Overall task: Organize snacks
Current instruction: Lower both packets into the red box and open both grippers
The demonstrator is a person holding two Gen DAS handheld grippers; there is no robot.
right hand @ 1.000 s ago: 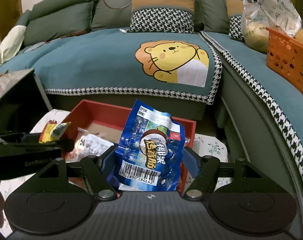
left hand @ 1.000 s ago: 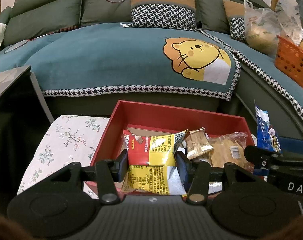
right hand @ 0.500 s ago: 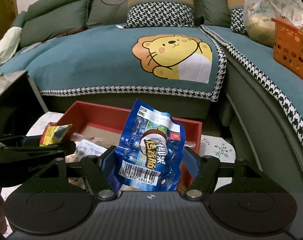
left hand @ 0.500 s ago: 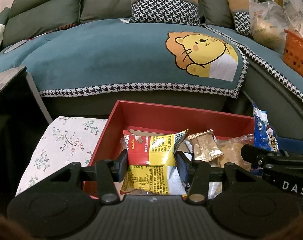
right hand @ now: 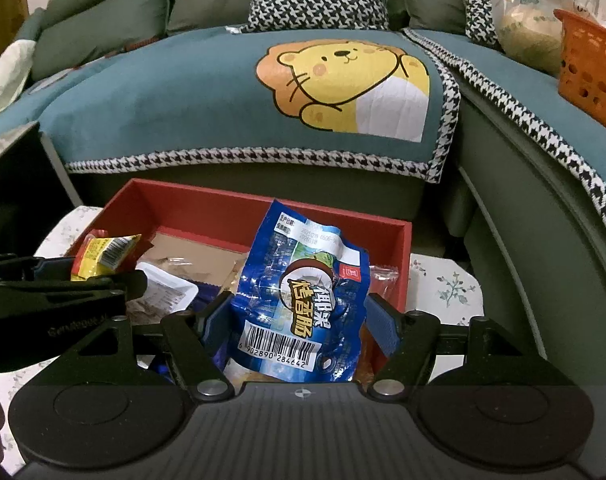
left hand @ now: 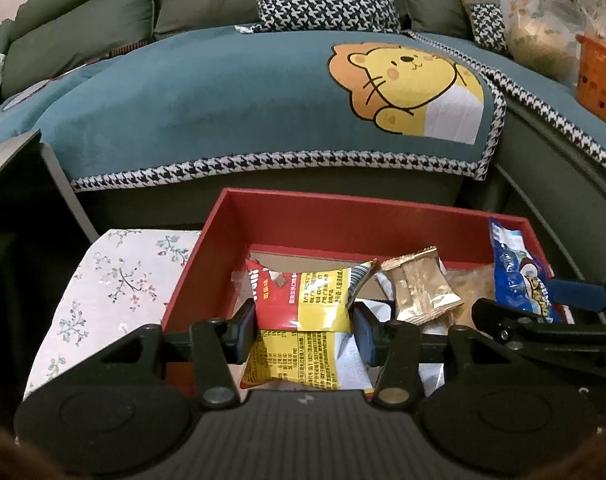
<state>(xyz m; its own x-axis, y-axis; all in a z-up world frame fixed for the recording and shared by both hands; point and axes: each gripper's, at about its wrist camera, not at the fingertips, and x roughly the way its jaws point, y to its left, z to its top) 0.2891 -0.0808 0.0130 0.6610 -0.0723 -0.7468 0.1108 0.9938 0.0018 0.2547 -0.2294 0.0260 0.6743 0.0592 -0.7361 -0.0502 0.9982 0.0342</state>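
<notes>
Your left gripper (left hand: 303,330) clamps the red-and-yellow foil snack packet (left hand: 303,300), your right gripper (right hand: 299,326) the blue plastic sausage packet (right hand: 303,300), both above the red cardboard box (left hand: 343,216).

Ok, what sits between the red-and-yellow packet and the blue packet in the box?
Left wrist view: a gold foil snack packet and a clear-wrapped brownish snack, inside the red box.

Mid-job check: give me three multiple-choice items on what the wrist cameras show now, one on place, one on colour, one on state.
1. Where does the red box stand?
A. On the floral cloth in front of the sofa
B. On the sofa seat
C. In the orange basket

2. What colour is the packet in the right gripper?
A. Green
B. Blue
C. Gold

3. The left gripper is:
A. Open and empty
B. Out of view
C. Shut on the red-and-yellow packet

Key: 1 A, cloth shows on both sides of the box; 2 B, blue packet between its pads; 3 C, pads press its sides.
</notes>
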